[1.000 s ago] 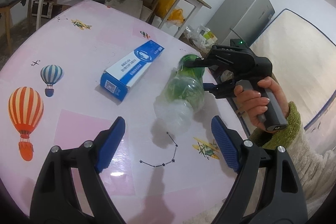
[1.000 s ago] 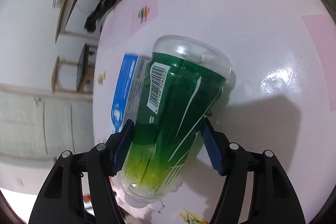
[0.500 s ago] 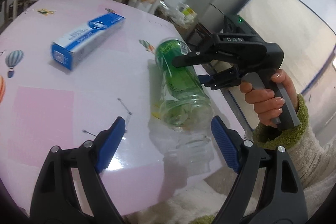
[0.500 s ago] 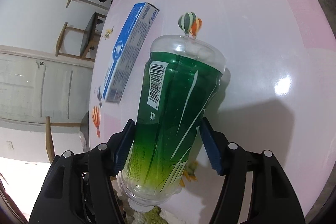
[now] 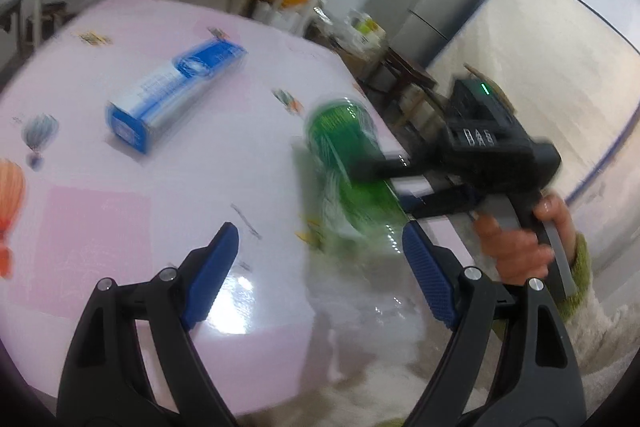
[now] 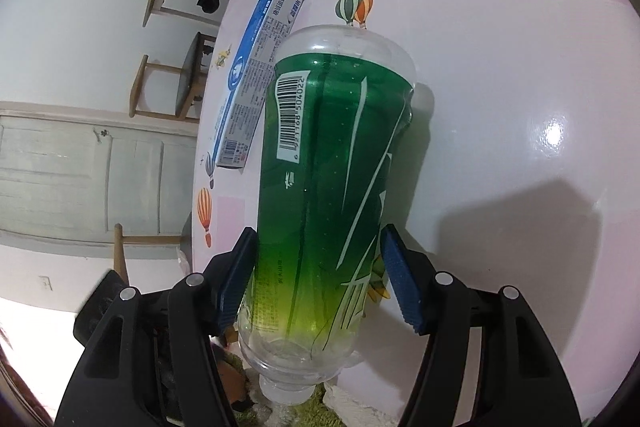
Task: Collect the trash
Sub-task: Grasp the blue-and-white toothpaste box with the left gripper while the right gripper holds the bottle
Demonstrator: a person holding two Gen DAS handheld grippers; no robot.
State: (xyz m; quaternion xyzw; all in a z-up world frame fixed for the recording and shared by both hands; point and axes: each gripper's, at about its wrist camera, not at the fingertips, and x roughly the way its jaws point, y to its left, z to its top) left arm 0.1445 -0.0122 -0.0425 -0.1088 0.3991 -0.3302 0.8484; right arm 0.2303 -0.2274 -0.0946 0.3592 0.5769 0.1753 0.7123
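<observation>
The bottle (image 6: 328,187) is pinched by the right gripper (image 6: 318,279). The box (image 5: 174,95) is left on the table (image 5: 100,227); the left gripper (image 5: 320,279) is spread, empty.

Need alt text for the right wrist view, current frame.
The right tongs are clamped on a green-labelled plastic bottle, neck toward the camera and base pointing away. Behind it a blue and white box lies flat on the pink table, which carries hot-air balloon stickers.

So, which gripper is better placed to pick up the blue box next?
Left. The left gripper is open and holds nothing, and the blue box lies ahead on the table. The right gripper is shut on the green bottle.
</observation>
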